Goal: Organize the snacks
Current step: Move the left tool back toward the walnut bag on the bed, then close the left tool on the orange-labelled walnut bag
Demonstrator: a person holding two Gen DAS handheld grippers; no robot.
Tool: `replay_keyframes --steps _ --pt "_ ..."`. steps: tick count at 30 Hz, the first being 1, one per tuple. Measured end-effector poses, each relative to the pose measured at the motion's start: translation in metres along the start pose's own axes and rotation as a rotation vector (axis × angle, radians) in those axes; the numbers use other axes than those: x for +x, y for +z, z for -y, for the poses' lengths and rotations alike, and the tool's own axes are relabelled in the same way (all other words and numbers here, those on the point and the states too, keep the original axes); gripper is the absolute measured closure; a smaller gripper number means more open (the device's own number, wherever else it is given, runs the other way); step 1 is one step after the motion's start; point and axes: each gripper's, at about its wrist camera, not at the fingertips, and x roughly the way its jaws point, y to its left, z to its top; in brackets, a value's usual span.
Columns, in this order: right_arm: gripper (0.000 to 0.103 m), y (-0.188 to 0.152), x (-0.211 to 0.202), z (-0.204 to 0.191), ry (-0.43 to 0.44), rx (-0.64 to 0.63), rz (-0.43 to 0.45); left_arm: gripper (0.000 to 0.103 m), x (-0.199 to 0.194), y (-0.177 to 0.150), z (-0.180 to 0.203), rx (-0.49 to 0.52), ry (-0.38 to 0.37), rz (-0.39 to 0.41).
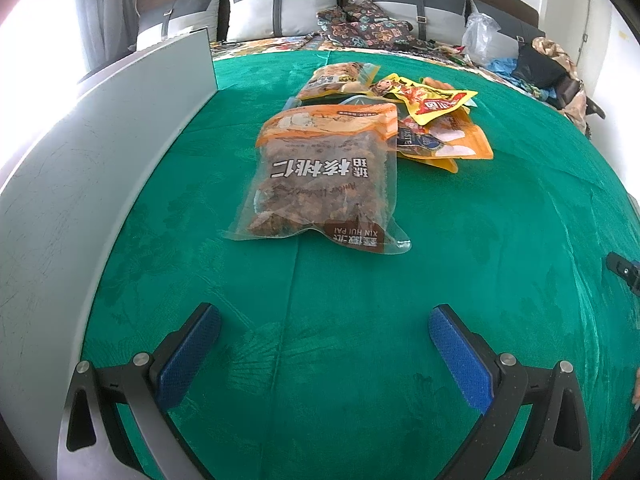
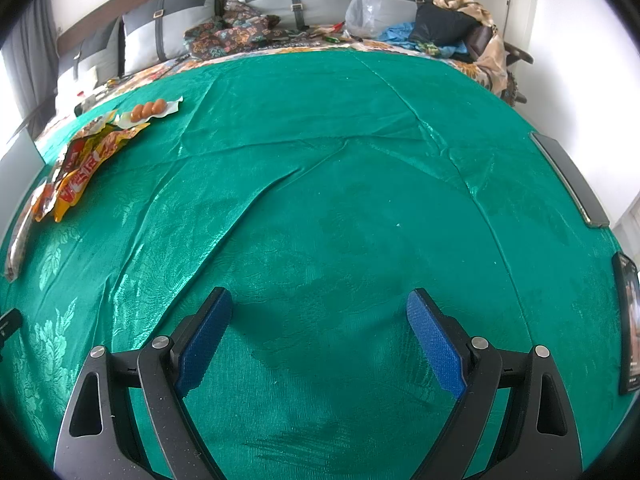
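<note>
Left gripper [image 1: 324, 332]: jaws spread, nothing between, above green cloth [image 1: 480, 260]. Grey panel [image 1: 100, 152] at far left. Right of panel: walnut bag [image 1: 320, 176], clear with orange top, print upside down, "XIN HUI PAI" legible at near end; long axis running away from gripper, top end far. Beyond it, second orange pouch [image 1: 340, 78]. Further right, heap of yellow packets [image 1: 436, 120]; count unclear. Right gripper [image 2: 320, 320]: jaws spread, empty, above bare cloth, well right of the packets.

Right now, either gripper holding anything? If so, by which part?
Nothing held. Left gripper and right gripper both stand open over bare green cloth; the walnut bag lies untouched ahead.
</note>
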Motion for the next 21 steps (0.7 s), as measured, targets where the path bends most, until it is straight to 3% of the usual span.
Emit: replay_keyframes --steps 5,10,13,15,17,21 --pt "0.012 0.000 0.000 0.000 0.000 0.001 0.000 0.001 0.000 0.013 -0.005 0.032 -0.060 -0.086" --pt "0.012 0.000 0.000 0.000 0.000 0.000 0.000 0.001 -0.017 0.063 -0.024 -0.024 -0.144 -0.028" --pt "0.012 0.000 0.000 0.000 0.000 0.001 0.001 0.001 0.003 0.094 -0.017 0.032 -0.214 -0.126" --pt "0.012 0.000 0.000 0.000 0.000 0.001 0.001 0.001 0.017 0.103 -0.009 0.087 -0.208 -0.179" --pt "0.012 0.000 0.000 0.000 0.000 0.001 0.001 0.001 0.030 0.107 -0.004 0.133 -0.151 -0.197" --pt "0.012 0.000 0.000 0.000 0.001 0.001 0.001 0.001 0.056 0.102 -0.004 0.131 -0.119 -0.268"
